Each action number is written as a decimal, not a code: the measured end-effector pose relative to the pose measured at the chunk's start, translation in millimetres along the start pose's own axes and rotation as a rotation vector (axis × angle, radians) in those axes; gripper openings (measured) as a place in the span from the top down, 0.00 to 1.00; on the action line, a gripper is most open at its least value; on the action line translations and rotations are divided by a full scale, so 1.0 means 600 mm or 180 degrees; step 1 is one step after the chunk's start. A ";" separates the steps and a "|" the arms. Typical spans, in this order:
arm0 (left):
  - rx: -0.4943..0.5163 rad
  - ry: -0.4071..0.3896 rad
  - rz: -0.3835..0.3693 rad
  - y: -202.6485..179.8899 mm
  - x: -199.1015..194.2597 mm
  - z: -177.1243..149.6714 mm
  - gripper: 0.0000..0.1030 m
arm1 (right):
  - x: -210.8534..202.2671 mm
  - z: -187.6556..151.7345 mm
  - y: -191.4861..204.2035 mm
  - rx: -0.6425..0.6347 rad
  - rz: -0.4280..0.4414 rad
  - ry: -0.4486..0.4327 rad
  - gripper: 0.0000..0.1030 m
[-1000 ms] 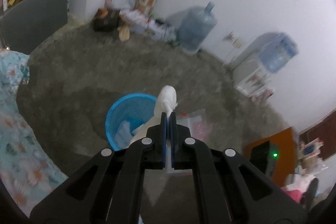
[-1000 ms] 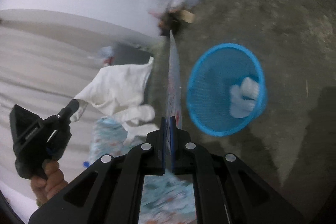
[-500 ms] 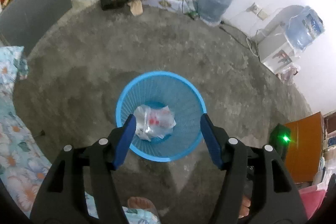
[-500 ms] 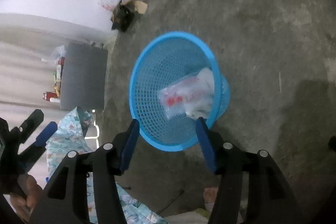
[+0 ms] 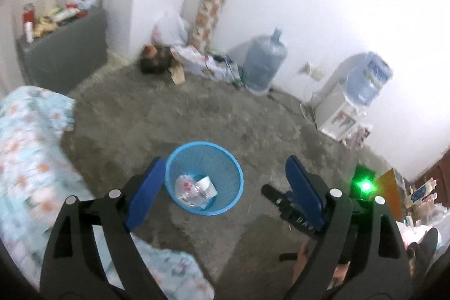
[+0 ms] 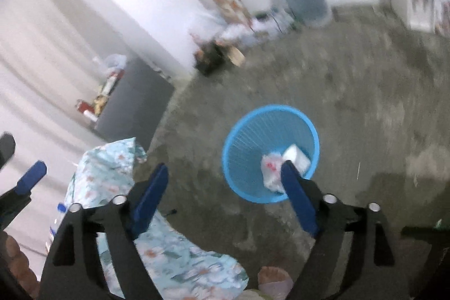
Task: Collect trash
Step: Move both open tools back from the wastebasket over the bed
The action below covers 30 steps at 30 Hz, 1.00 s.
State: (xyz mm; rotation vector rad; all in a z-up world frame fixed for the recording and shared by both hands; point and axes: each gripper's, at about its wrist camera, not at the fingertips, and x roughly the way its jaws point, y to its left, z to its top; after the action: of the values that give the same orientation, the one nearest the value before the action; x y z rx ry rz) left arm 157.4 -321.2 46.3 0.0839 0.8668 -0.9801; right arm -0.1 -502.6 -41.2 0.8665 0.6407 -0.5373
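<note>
Both grippers stand over a grey concrete floor [image 5: 197, 114], pointed down at a blue mesh wastebasket [image 5: 204, 178]. The left gripper [image 5: 225, 182] has its jaws opening, wide apart, with nothing held between them; the basket only shows through the gap. The right gripper [image 6: 225, 187] is likewise opening and empty, its right-hand finger crossing in front of the basket's near rim in its own view. The trash [image 5: 195, 189], a crumpled clear plastic bag with red print and a white wad beside it, lies at the bottom of the basket, fully inside the rim. Judgement: the drop appears complete, and the step in hand is to clear away and seek the next piece. To do it well, keep the jaws spread until well clear of the rim, so that neither finger hooks the light mesh and tips the basket. Room to move is good: the floor around the basket is bare on the far side and to the right. On the near left, a bed with a floral cover [image 5: 31, 148] comes close to the basket, and a bare foot [image 6: 274, 279] shows just below it, so the near side is tight. A large water bottle [image 5: 264, 62] and clutter stand along the far wall, well apart.
</note>
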 end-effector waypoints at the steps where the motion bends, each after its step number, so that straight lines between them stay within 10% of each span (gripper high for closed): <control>1: -0.0006 -0.0049 0.0032 0.003 -0.023 -0.007 0.19 | -0.018 -0.002 0.018 -0.0087 -0.0003 -0.0046 0.17; 13: -0.0283 -0.0662 0.0832 0.102 -0.351 -0.153 0.13 | -0.115 -0.112 0.241 -0.1301 -0.0098 0.0053 0.07; 23: -0.0727 -0.0964 0.1123 0.191 -0.476 -0.234 0.12 | -0.158 -0.228 0.373 -0.2525 -0.0409 -0.0183 0.06; 30: -0.0808 -0.1211 0.1348 0.228 -0.547 -0.288 0.12 | -0.181 -0.252 0.386 -0.2511 0.0218 0.0038 0.06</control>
State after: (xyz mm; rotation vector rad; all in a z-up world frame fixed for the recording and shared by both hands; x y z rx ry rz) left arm 71.0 59.0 110.0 -0.1292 0.5818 -0.4620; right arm 34.1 -234.3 82.1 0.1456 0.7518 -0.1797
